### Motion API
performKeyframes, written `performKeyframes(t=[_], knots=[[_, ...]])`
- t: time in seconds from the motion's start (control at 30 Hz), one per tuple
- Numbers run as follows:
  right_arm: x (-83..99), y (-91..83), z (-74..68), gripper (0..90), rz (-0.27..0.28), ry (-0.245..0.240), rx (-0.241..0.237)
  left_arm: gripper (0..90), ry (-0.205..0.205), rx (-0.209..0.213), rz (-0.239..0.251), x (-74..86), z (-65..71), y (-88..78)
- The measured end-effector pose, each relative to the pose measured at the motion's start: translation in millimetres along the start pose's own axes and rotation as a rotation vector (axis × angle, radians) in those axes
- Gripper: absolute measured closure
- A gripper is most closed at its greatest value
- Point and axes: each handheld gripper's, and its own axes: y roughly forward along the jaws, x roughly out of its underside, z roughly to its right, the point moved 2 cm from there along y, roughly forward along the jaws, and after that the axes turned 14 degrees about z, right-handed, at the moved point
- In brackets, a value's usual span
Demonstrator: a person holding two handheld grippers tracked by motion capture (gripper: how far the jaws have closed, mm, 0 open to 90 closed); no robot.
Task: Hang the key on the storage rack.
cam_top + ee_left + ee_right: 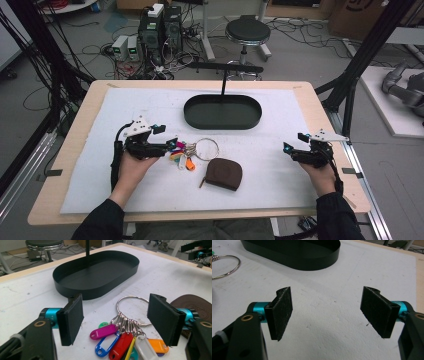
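Your left gripper has its jaws wide, straddling the key tag bunch on the white surface, pads not touching. Your right gripper is wide open over bare surface, well apart from the brown pouch.

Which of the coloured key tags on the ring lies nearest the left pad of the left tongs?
The magenta tag: it points toward that pad, while the blue tag, red tag and orange tag lie farther right.

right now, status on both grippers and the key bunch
Left gripper open, jaws astride key bunch, pads clear. Right gripper open over bare mat. Brown pouch beside the keys; black tray beyond.
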Motion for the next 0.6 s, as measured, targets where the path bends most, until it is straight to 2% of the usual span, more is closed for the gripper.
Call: performKeyframes(t=[0.07, 0.13, 0.43, 0.6], knots=[[0.0, 0.2, 0.3, 26.6, 0.001, 0.000, -0.001, 31.3, 0.003, 0.000, -0.007, 0.2, 1.0, 2.0], [0.2, 0.4, 0.5, 26.6, 0.000, -0.002, -0.001, 33.6, -0.001, 0.022, -0.026, -1.2, 3.6, 8.7], [0.5, 0.8, 0.4, 26.6, -0.005, 0.000, -0.003, 34.3, 0.013, 0.058, -0.073, -9.5, 12.8, 23.1], [0.4, 0.9, 0.3, 26.6, -0.004, -0.001, -0.004, 38.1, -0.002, 0.067, -0.120, -13.4, 11.2, 38.3]])
